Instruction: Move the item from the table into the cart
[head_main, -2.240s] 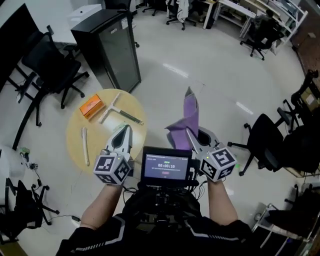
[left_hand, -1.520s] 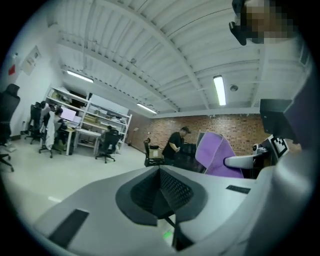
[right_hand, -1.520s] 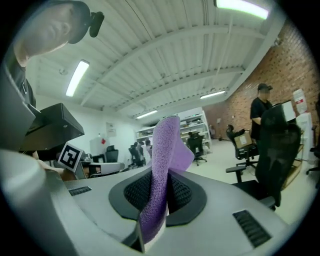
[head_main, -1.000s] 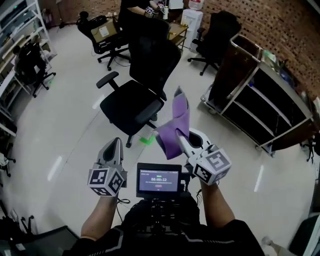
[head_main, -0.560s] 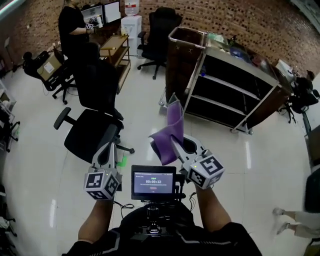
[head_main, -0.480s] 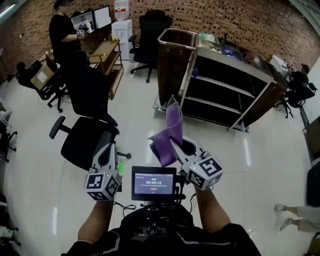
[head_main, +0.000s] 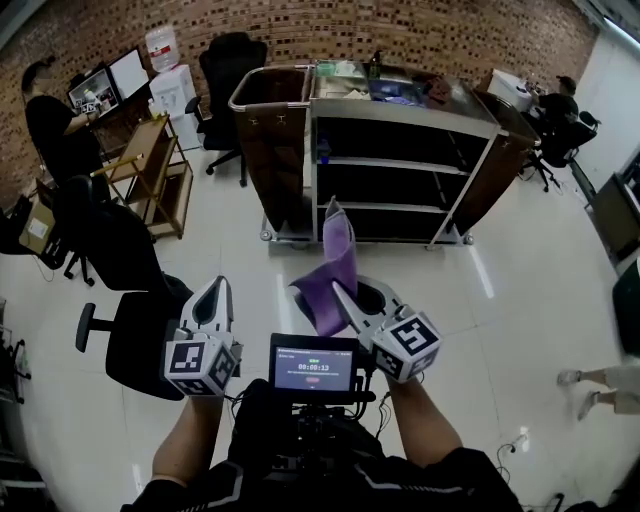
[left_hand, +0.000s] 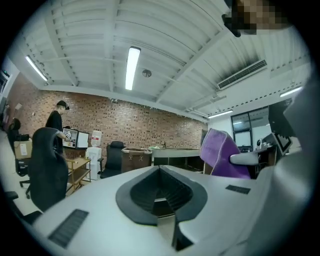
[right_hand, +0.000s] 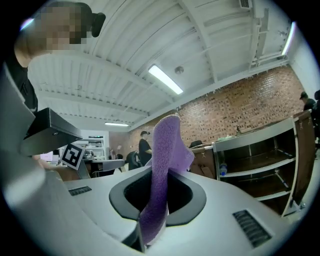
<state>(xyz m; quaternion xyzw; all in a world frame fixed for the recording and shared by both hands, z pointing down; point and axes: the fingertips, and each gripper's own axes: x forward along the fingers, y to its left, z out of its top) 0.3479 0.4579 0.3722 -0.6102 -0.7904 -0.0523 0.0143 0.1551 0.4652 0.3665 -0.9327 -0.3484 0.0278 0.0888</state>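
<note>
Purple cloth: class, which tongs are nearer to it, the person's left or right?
Right. The right tongs are clamped on the purple cloth; the left tongs, shut and empty, stand apart to its left.

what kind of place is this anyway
Most likely an open-plan office or lab workspace: black office chairs, monitors along a brick wall, and a shelved cart standing in the open.
</note>
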